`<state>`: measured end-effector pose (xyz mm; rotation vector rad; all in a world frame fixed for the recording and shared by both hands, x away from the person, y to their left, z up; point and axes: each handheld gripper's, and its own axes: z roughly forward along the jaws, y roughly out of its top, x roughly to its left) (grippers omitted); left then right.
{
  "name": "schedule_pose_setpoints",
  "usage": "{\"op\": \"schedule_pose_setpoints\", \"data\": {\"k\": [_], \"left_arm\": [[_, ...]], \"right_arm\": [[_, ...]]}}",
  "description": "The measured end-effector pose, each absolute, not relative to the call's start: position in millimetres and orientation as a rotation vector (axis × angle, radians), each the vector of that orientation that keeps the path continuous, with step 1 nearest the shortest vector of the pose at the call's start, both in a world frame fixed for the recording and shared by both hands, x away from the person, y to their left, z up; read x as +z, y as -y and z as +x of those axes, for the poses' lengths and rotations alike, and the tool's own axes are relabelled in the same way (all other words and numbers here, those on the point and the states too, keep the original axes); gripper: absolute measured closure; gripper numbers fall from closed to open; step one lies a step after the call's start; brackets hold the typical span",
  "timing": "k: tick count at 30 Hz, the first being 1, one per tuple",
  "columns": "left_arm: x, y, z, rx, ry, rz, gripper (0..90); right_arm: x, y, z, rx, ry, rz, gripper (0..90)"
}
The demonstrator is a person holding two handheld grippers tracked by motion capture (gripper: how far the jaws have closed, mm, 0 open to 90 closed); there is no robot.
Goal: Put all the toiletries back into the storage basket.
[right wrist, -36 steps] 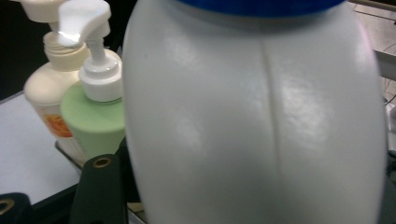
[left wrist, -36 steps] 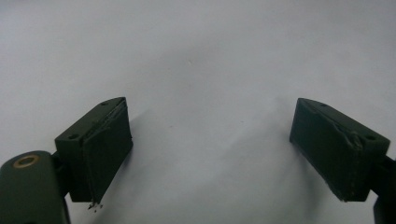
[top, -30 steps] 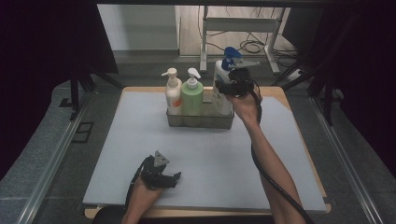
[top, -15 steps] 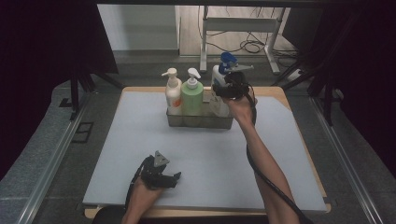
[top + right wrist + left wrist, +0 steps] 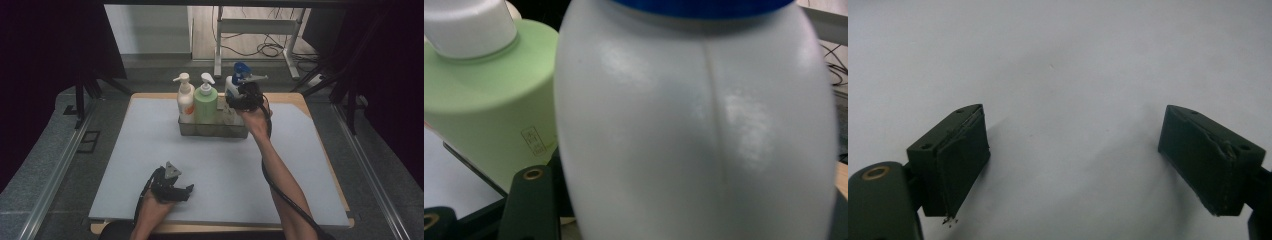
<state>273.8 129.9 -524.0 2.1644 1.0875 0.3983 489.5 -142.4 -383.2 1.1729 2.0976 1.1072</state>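
Right claw (image 5: 239, 97) clamped on blue-capped bottle (image 5: 696, 120), upper centre.
Held upright to seat in caddy (image 5: 212, 131); left claw (image 5: 1073, 160) gapes empty on surface (image 5: 225, 170).

The left tool (image 5: 189, 189) rests low with jaws wide apart, while the outstretched right tool (image 5: 244, 94) is clamped.

White bottle (image 5: 694, 130) with blue cap, pale green bottle (image 5: 489, 115), grey mat (image 5: 215, 170)
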Motion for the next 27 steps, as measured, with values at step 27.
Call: {"op": "schedule_pose_setpoints", "data": {"k": [27], "left_arm": [[-524.1,-129.8,273.8,0.399,-1.088,2.163,12.1]], "right_arm": [[-401.1,134.1,493.0,1.043,-2.187,1.197,37.4]]}}
